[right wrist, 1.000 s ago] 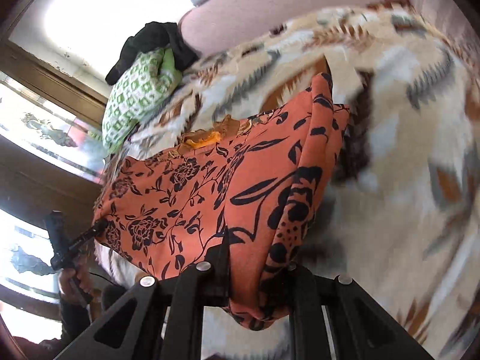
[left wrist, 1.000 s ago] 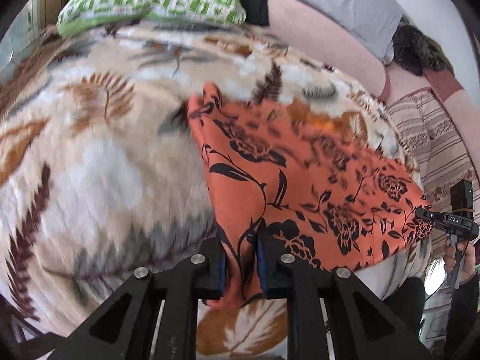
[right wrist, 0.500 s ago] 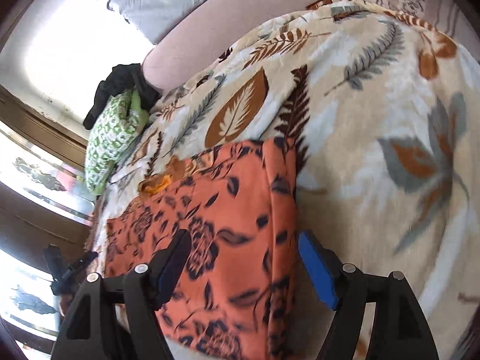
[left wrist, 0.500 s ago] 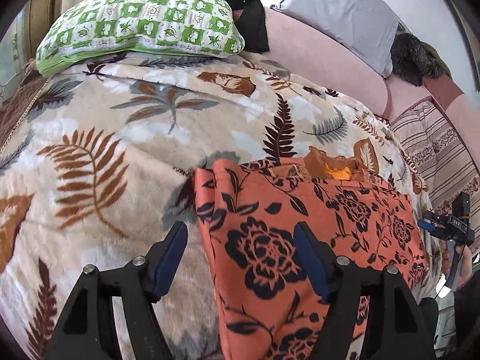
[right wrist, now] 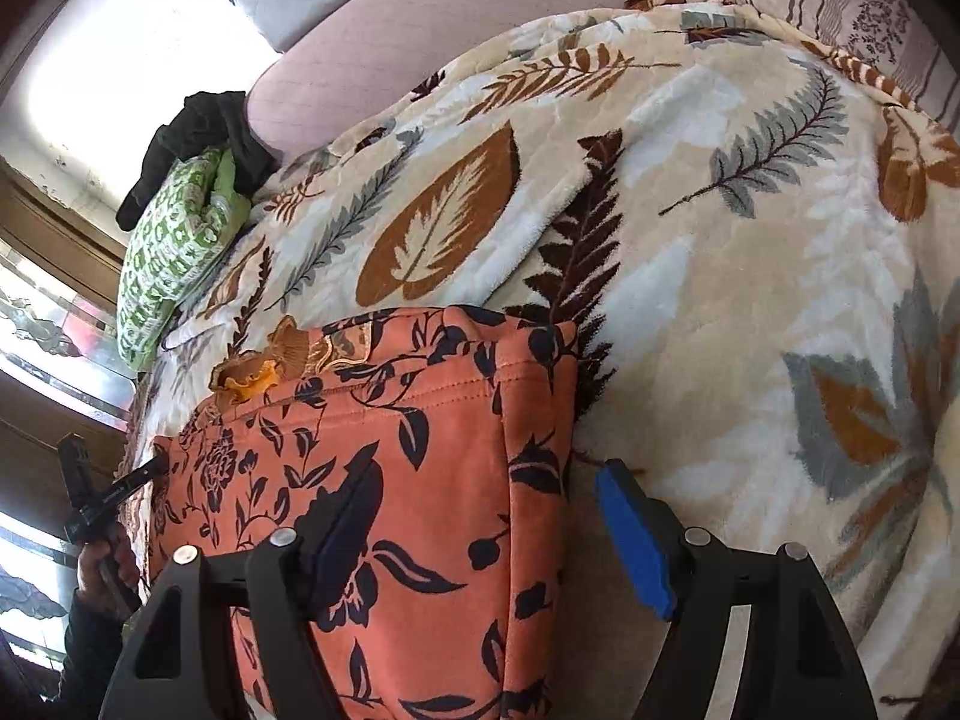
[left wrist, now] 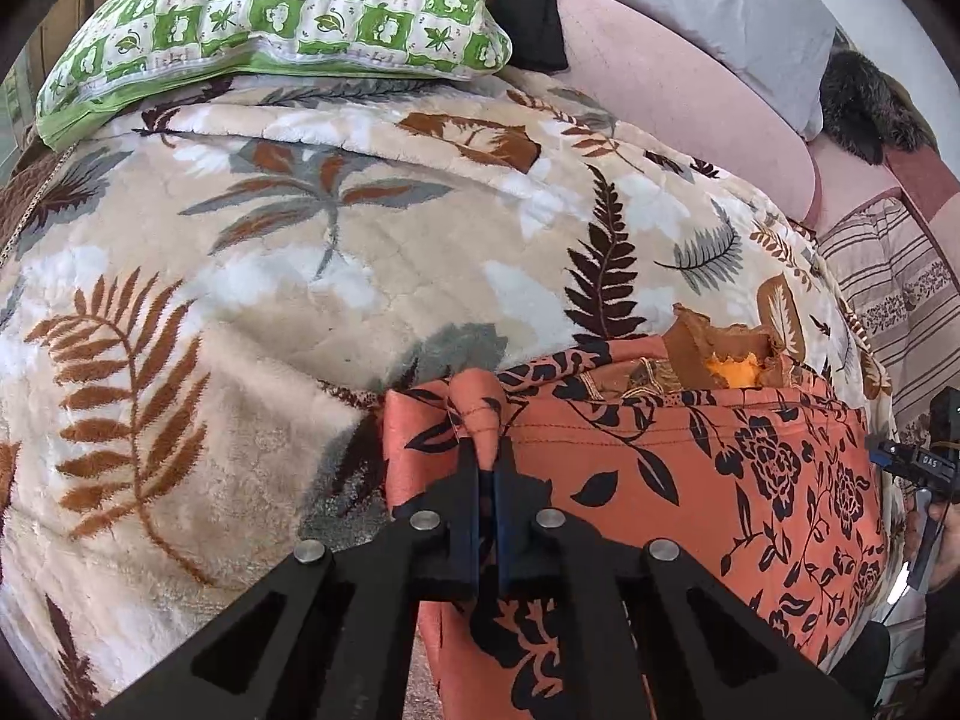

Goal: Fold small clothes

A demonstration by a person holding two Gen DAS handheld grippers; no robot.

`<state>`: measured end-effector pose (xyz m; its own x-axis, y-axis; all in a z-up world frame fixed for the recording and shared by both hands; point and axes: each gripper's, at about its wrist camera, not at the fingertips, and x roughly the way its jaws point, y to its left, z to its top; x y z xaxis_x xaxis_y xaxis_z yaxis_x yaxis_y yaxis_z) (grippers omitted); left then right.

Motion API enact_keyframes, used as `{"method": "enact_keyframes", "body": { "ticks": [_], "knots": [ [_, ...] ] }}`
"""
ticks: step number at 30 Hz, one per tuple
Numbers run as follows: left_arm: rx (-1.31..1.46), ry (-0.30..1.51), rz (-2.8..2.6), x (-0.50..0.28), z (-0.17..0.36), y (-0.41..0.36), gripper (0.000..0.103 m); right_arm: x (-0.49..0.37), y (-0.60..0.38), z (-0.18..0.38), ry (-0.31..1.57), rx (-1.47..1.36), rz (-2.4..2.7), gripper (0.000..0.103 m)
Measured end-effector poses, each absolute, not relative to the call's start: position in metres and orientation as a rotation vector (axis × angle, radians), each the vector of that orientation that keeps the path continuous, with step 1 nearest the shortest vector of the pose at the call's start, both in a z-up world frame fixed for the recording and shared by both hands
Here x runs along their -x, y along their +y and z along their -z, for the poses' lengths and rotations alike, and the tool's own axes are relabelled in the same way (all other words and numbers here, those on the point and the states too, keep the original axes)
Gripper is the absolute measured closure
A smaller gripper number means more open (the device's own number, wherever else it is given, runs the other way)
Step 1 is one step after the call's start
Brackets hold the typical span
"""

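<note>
Cream blanket (left wrist: pixel 312 276) with brown and grey leaves covers the bed where we work, a green checked pillow (left wrist: pixel 270 6) at its far end beside a dark garment (left wrist: pixel 531 18) and a pink headboard (left wrist: pixel 660 90). Our orange floral garment (left wrist: pixel 690 480) lies folded at the near edge of the blanket. We have just closed the left gripper (left wrist: pixel 487 468), and its jaws now pinch a puckered fold at the cloth's upper left corner. Our right gripper (right wrist: pixel 492 516) stands spread: its dark finger lies over the fabric, its blue pad (right wrist: pixel 630 534) beyond the cloth's right edge, above the blanket, neither pressing the cloth.
</note>
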<state>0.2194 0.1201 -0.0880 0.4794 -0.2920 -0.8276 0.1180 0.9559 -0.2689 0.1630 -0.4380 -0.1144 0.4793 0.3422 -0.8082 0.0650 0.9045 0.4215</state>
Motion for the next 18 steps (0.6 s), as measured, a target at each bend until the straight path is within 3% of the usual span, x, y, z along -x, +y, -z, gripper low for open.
{"method": "enact_keyframes", "body": {
  "ticks": [1, 2, 4, 9, 13, 15, 17, 18],
  "knots": [
    [0.17, 1.024, 0.251, -0.217, 0.084, 0.12, 0.1, -0.168, -0.434, 0.116, 1.08, -0.408, -0.186, 0.048],
    [0.149, 0.999, 0.249, -0.214, 0.079, 0.119, 0.1, -0.173, -0.43, 0.116, 1.098, -0.371, -0.166, 0.081],
    [0.103, 0.938, 0.24, -0.205, 0.066, 0.118, 0.1, -0.174, -0.42, 0.105, 1.069, -0.283, -0.131, 0.095],
    [0.045, 0.799, 0.203, -0.187, 0.045, 0.121, 0.1, -0.161, -0.39, 0.06, 0.913, -0.089, -0.101, 0.095],
    [0.055, 0.928, 0.151, -0.215, 0.09, 0.121, 0.099, -0.182, -0.396, 0.078, 0.857, -0.101, -0.078, 0.095],
    [0.059, 0.96, 0.138, -0.221, 0.106, 0.119, 0.096, -0.206, -0.407, 0.121, 1.013, -0.169, -0.075, 0.094],
    [0.056, 0.928, 0.138, -0.216, 0.094, 0.119, 0.092, -0.202, -0.421, 0.131, 0.988, -0.285, -0.064, 0.091],
    [0.062, 0.918, 0.139, -0.213, 0.088, 0.12, 0.081, -0.196, -0.423, 0.125, 0.964, -0.303, -0.048, 0.088]
  ]
}}
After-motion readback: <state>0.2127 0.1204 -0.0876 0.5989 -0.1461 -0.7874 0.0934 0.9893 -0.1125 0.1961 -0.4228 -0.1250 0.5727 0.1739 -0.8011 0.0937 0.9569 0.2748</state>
